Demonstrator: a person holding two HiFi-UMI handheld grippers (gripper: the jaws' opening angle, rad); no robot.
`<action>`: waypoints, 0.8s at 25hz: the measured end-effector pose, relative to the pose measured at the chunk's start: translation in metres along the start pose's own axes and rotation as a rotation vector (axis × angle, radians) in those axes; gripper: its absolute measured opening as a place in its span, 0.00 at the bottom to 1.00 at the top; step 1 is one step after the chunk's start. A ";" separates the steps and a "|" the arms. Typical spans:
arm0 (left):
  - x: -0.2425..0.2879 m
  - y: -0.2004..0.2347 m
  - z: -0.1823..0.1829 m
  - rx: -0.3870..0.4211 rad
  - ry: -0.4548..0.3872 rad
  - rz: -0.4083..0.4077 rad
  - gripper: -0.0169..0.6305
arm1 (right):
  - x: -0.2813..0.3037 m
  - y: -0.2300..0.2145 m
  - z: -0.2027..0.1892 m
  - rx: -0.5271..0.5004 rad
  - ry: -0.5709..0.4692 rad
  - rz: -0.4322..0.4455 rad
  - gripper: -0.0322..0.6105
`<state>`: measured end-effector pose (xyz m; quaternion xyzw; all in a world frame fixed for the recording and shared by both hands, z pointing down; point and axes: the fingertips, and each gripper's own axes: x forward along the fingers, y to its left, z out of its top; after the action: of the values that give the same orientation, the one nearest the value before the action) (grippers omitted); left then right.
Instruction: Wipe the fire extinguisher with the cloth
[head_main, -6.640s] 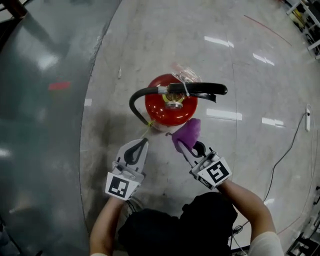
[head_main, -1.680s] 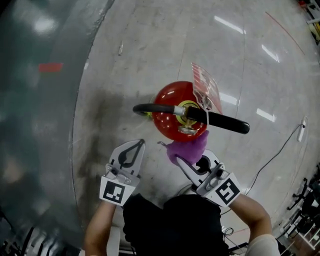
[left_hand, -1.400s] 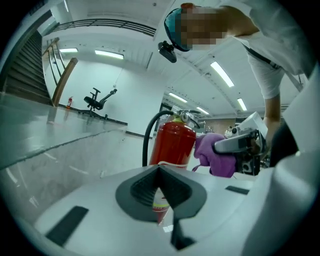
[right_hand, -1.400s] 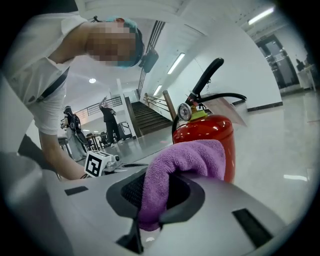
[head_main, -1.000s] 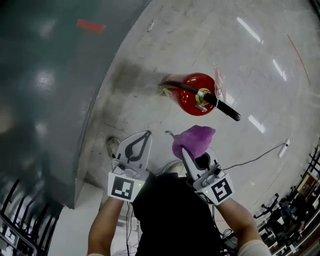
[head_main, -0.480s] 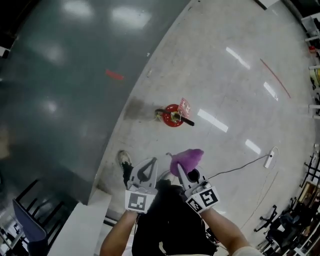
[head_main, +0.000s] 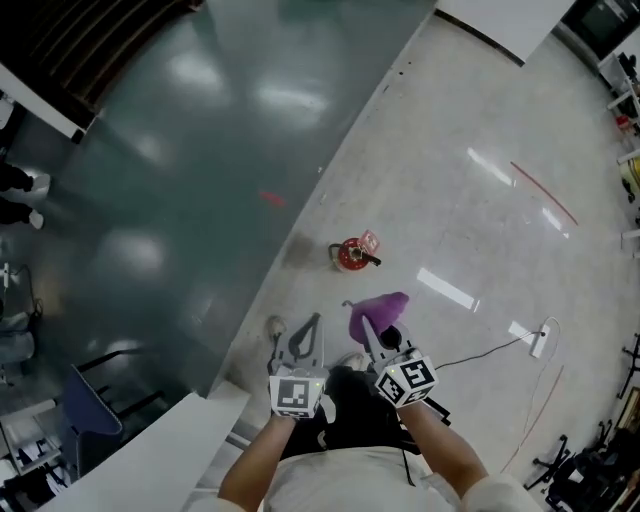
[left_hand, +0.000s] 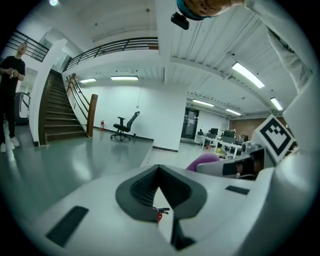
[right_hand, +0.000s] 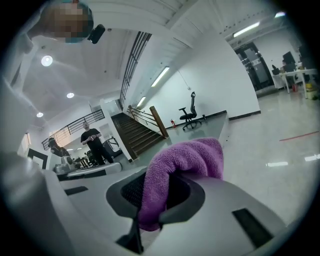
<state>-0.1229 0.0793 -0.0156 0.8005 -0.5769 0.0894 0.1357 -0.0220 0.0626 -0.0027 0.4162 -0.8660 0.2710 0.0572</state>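
Though well apart from fire extinguisher (head_main: 352, 254), cloth (head_main: 380, 308) in jaws of right tool (head_main: 367, 328)

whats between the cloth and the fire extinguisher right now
Only bare floor: in the head view nothing lies between the purple cloth, pinched in the right gripper, and the fire extinguisher.

Bright, even light falls from ceiling strips (left_hand: 248, 75). The glossy floor (head_main: 450, 220) carries white glare streaks, duller on its dark left part. Both gripper views bulge at the edges, with black corners; the cloth (right_hand: 187, 157) is sharp, the far rooms softer.
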 end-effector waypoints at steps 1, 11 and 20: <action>-0.010 -0.005 0.010 -0.009 -0.007 0.012 0.03 | -0.009 0.008 0.009 -0.007 -0.006 0.004 0.14; -0.063 -0.039 0.068 -0.015 -0.074 -0.021 0.03 | -0.067 0.078 0.060 -0.213 -0.149 0.003 0.14; -0.084 -0.052 0.089 0.004 -0.107 -0.052 0.03 | -0.098 0.088 0.062 -0.230 -0.176 -0.043 0.14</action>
<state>-0.1017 0.1418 -0.1306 0.8190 -0.5623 0.0441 0.1053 -0.0174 0.1429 -0.1238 0.4476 -0.8839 0.1313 0.0342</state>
